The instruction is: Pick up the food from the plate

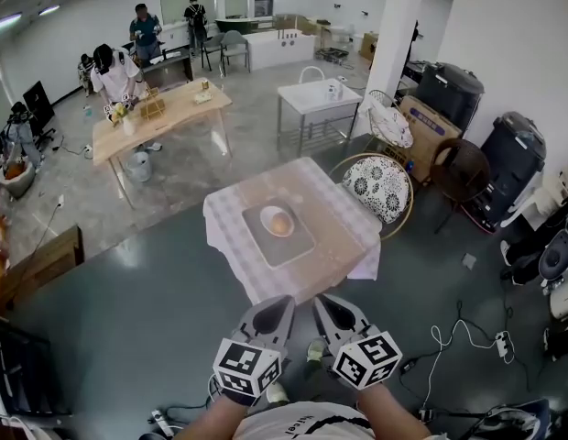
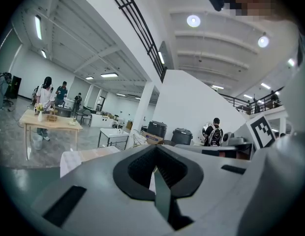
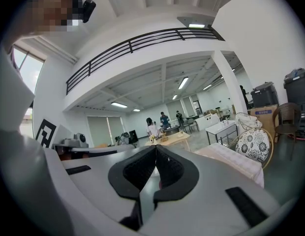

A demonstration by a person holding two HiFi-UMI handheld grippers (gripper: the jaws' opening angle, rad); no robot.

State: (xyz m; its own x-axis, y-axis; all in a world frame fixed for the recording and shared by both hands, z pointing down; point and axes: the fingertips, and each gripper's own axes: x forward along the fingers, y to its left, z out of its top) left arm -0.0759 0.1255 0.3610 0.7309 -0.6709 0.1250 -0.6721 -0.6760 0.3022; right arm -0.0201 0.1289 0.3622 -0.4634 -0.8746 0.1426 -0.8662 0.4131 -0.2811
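Here we are, standing back from the desk point(image 1: 334, 211), and both tools are up in front of the person's body, side by side over the grey floor point(image 1: 128, 310).

Left tool point(image 1: 286, 302): jaws fully together, nothing between them. Its own view confirms it: the dark pads of the left tool point(image 2: 155, 150) meet along one line, tips touching.

Right tool point(image 1: 319, 302): same story. In the right gripper view its jaws point(image 3: 155, 149) are pressed together and empty.

Both point forward towards the desk, marker cubes facing up (the tips sit close to each other, but I can't tell whether they touch).

Now the target. The food point(image 1: 278, 220), a rounded orange-yellow piece, lies in the middle of a grey square plate point(image 1: 296, 250). The plate sits near the centre of the desk, on a pale checked cloth point(image 1: 362, 262) that hangs over the edges. Food and tools are well apart, with neither tool anywhere near the plate.

Just beside the desk on the right stands a round wicker chair point(image 1: 377, 187) with a black-and-white patterned cushion; it also shows in the right gripper view point(image 3: 254, 144). Further back there's a wooden desk point(image 1: 169, 113) with a person standing at it.
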